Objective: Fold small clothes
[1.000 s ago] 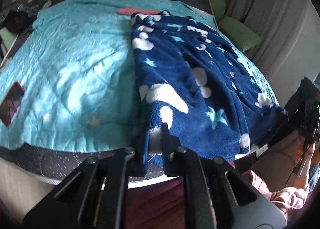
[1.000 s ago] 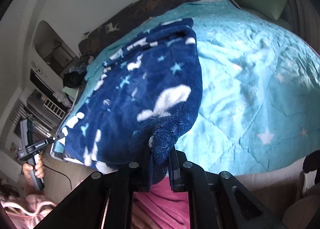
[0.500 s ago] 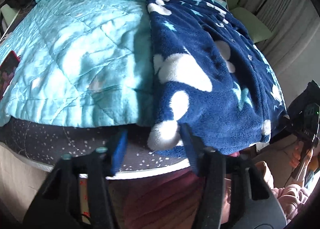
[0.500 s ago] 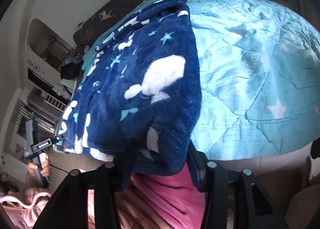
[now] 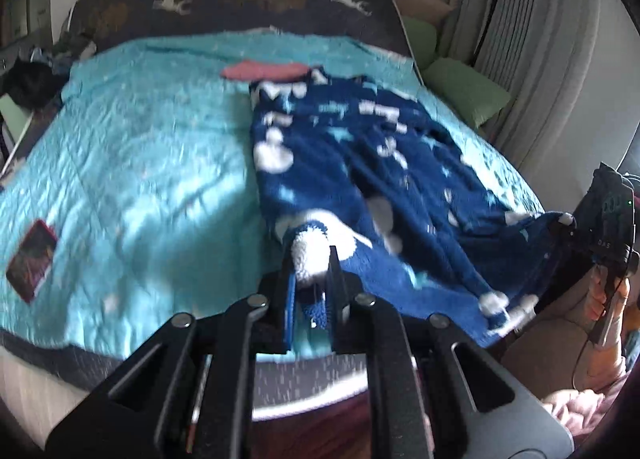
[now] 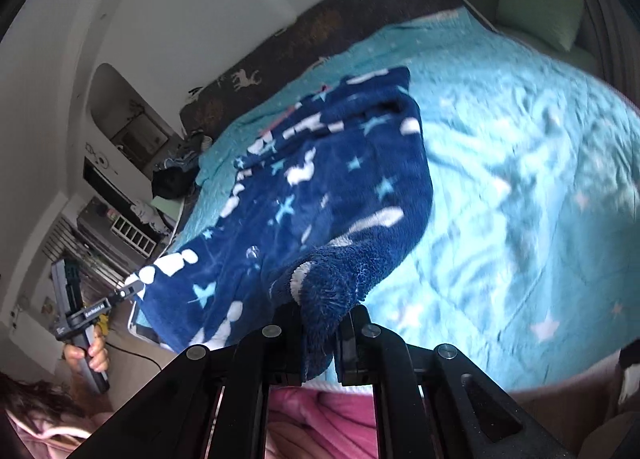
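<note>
stage: early, no fold yet | robe [image 5: 360, 163] flat on bed [image 5: 140, 163], 12–5 o'clock | left gripper [image 5: 310, 279], right gripper [image 6: 320, 323] each clamp a hem corner | left: fold, stack

left gripper [image 5: 310, 279] jaws just closed, now clamped on a fold of navy fleece garment [image 5: 360, 187], fabric bunched between the pads; right gripper [image 6: 318, 333] likewise just closed, pinching the garment's other near corner; both point forward and down; a hand [image 6: 90, 351] wraps the left gripper's handle, seen in the right wrist view
</note>
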